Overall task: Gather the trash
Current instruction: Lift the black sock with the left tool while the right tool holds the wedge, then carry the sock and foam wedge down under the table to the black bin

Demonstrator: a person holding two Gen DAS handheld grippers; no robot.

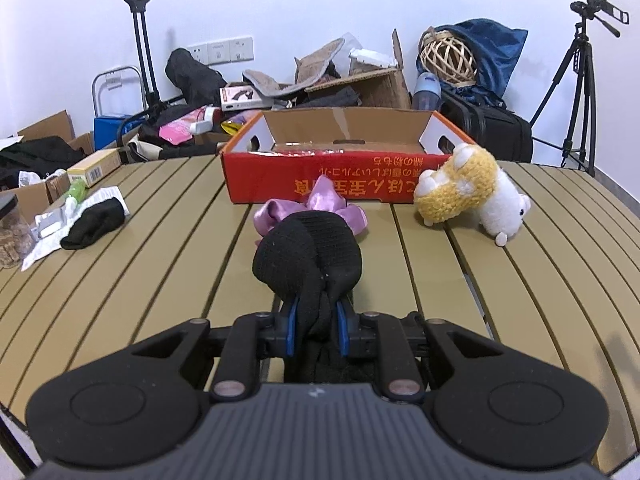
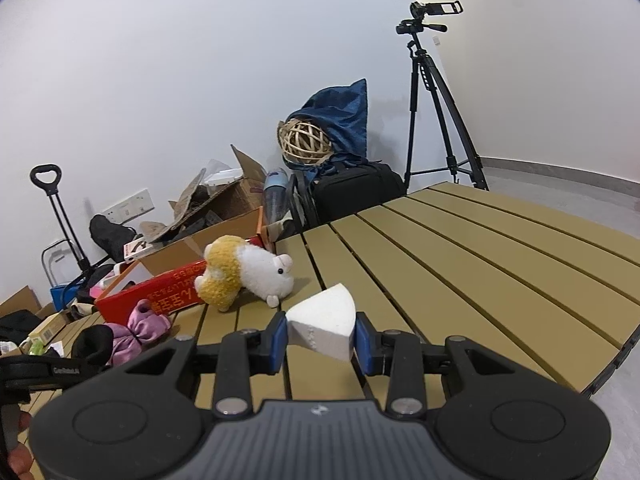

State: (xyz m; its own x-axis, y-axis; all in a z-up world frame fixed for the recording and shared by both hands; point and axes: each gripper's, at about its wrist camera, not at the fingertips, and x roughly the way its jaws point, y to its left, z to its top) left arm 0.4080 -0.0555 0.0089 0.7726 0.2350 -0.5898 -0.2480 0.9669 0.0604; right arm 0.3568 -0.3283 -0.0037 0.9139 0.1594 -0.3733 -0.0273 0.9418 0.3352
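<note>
Pinching knit black sock [image 1: 308,256] (left gripper [image 1: 314,320]), wedge-shaped white foam [image 2: 322,330] (right gripper [image 2: 320,340])

The black sock [image 1: 308,256] hides part of the purple bow [image 1: 320,204]; box lettering [image 1: 340,178] is partly covered.

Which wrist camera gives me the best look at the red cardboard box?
The left wrist view: the red cardboard box faces it squarely, front wall and open inside visible. The right wrist view shows only a slanted strip of its front at far left, partly hidden by the plush toy.
</note>
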